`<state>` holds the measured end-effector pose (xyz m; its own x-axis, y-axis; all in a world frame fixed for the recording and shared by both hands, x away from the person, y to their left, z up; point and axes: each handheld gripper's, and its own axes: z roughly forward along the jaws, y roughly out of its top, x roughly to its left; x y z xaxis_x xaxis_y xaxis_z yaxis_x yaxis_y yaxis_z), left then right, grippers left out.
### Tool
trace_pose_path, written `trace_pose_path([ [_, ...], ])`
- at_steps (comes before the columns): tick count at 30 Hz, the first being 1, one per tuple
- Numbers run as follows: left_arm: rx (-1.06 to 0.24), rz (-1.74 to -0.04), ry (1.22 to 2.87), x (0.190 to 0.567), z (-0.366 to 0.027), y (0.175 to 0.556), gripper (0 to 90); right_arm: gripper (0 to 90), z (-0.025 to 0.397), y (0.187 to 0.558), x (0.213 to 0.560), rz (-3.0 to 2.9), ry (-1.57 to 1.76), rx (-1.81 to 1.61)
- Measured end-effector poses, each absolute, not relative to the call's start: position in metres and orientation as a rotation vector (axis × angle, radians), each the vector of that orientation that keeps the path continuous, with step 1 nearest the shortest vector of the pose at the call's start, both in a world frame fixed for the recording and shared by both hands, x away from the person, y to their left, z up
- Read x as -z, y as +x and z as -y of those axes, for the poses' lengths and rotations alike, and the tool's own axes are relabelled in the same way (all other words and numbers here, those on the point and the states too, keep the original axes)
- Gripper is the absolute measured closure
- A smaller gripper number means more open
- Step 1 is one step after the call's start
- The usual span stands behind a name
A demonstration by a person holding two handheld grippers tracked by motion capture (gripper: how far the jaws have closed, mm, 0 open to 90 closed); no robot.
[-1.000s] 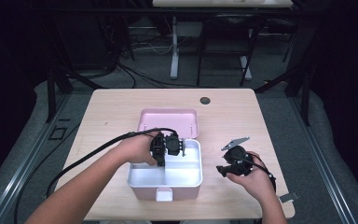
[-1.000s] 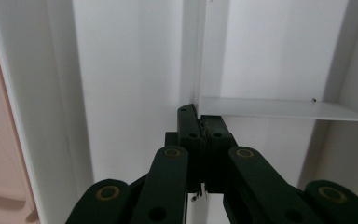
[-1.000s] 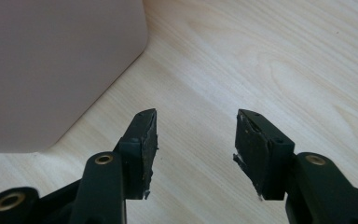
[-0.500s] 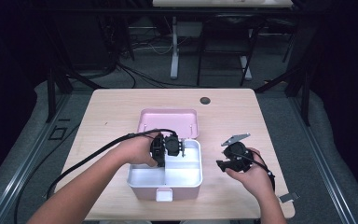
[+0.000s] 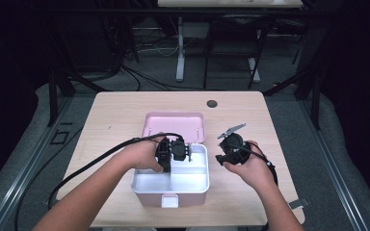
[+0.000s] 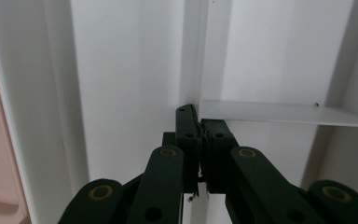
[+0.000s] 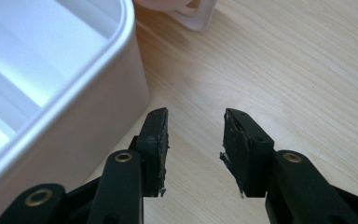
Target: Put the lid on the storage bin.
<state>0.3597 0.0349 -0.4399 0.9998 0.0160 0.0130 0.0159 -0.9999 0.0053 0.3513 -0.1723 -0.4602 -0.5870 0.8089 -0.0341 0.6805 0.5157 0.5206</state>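
A white box (image 5: 147,195) with a pink trim stands open near the table's front edge, its pink lid (image 5: 173,125) lying flat behind it. Inside the box, my left gripper (image 5: 189,154) is shut on the end of a thin white divider (image 6: 279,112); its jaws (image 6: 199,119) meet right at the divider's edge. Just outside the box's right wall (image 7: 98,84), my right gripper (image 5: 220,158) hangs low over the wood with its jaws open (image 7: 196,121) and nothing between them.
The light wooden table (image 5: 279,120) has bare room to the left, right and back. A small dark round spot (image 5: 212,103) sits near the far edge. A white clasp (image 5: 169,201) sticks out of the box's front wall.
My right gripper has moved a little away from me and closer to the box's right wall. The left gripper has stayed inside the box.
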Motion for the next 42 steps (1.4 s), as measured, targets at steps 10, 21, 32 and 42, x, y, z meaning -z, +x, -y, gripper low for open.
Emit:
trace_pose_path([
  [10,0.000,-0.018,3.137,0.440,-0.035,0.362,86.6,61.9,0.175,0.379,0.440,-2.472,1.393,-0.685],
  [21,-0.005,-0.016,3.138,0.440,-0.034,0.361,86.7,63.9,0.170,0.402,0.432,-2.477,1.470,-0.692],
  [32,-0.012,-0.011,3.139,0.440,-0.034,0.360,86.8,65.5,0.151,0.427,0.430,-2.467,1.513,-0.674],
  [42,-0.010,-0.010,3.135,0.440,-0.034,0.360,87.0,68.9,0.138,0.457,0.432,-2.414,1.661,-0.677],
])
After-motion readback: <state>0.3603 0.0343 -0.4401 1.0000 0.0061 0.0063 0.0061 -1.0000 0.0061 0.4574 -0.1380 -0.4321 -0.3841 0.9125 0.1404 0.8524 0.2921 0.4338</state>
